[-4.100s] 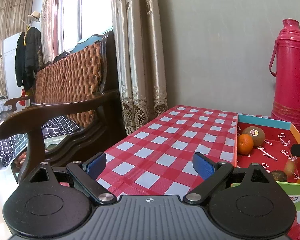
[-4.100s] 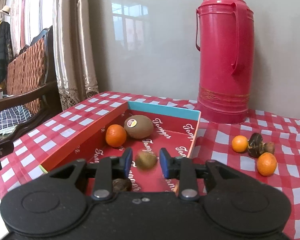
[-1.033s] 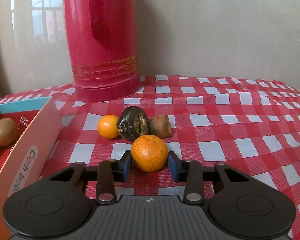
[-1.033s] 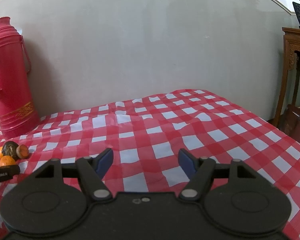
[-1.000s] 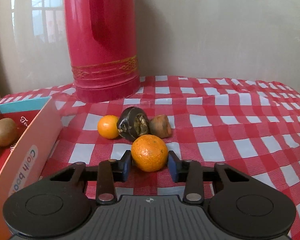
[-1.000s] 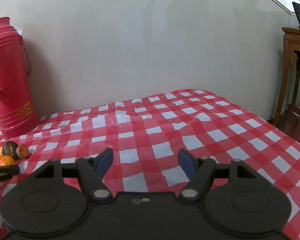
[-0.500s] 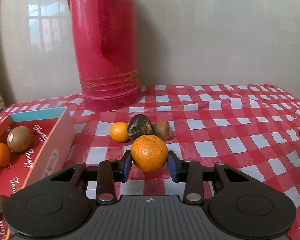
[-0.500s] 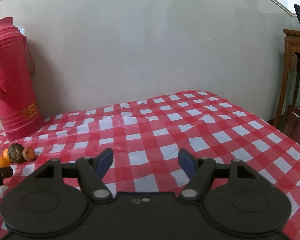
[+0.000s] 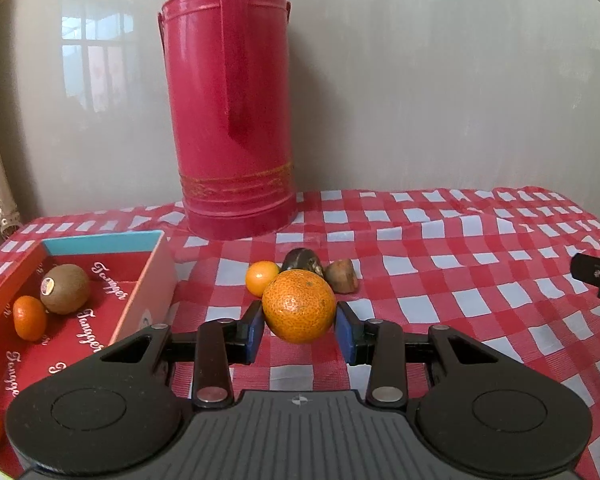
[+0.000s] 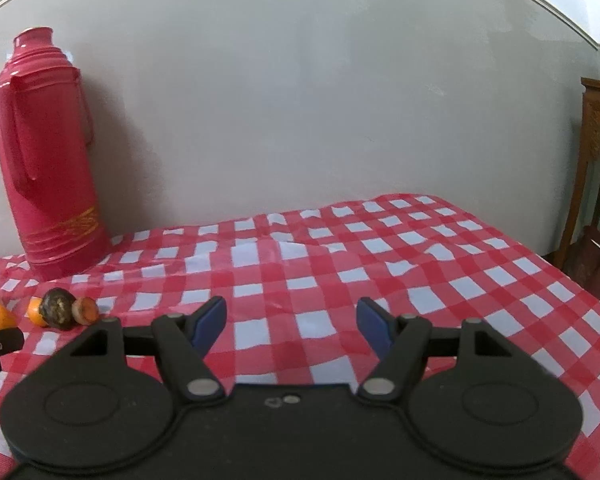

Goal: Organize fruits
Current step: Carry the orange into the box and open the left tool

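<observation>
So the big orange (image 9: 299, 306) is pinched between the blue pads of the left gripper (image 9: 299, 330), clamped on both sides and looking lifted clear of the checked tablecloth (image 9: 440, 280). The thing that matters for the next bit: the red box (image 9: 148, 280) sits off to the left of that claw and a little lower, its near wall just beside the left finger, so I'd guess the carry has to swing leftward over that wall before letting go. An orange is basically round, so no long axis to worry about, any drop angle should work. Inside the box there's already a kiwi (image 9: 65, 289) and a small orange (image 9: 29, 317) near each other, plus another orange bit at the bottom left edge. Still out on the cloth, just behind the held fruit, are a small tangerine (image 9: 262, 278), a dark shrivelled fruit (image 9: 302, 261) and a brownish one (image 9: 342, 276), bunched up in front of the red thermos (image 9: 228, 120). The right gripper (image 10: 291, 326) hangs with its jaws spread and nothing between them, over bare cloth well off to the right, so the left hand is clearly the nearer one to the box.
</observation>
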Motion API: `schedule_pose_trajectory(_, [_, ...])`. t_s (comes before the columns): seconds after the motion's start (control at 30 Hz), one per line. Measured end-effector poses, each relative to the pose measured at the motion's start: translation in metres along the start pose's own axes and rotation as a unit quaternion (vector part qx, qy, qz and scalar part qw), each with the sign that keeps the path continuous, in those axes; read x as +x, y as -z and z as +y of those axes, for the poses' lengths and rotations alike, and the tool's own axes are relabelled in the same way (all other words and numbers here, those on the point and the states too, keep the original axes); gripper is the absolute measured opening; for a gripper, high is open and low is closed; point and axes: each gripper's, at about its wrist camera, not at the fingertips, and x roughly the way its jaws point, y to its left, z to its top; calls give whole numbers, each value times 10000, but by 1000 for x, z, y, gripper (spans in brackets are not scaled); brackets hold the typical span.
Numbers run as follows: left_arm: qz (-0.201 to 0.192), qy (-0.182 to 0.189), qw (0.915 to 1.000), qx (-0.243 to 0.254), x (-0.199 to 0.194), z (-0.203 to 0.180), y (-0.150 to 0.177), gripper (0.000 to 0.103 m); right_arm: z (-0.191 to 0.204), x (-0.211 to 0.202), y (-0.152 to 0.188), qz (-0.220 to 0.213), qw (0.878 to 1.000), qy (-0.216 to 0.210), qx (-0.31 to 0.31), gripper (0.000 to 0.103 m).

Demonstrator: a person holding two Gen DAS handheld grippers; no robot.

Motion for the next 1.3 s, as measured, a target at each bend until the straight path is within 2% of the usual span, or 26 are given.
schedule_pose_trajectory(0.4, [-316,-83,9994,-82,-27,24,-5,38,26,-8,-5,-28,9997,-196,-146,65])
schedule_pose_trajectory(0.67, [-543,-332,9977,-249,-45,54,-4,38,50,-14,-7,-46,9990,-377,-222,65])
schedule_pose_trajectory(0.97, [-434,-745,9955,-395,-50,101,11,38,81,-21,-6,-60,9973,-630,-376,66])
schedule_pose_trajectory(1.3, [-382,-1057,9924,-500,-55,136,21,38,113,-23,-1,-14,9949,-881,-490,67])
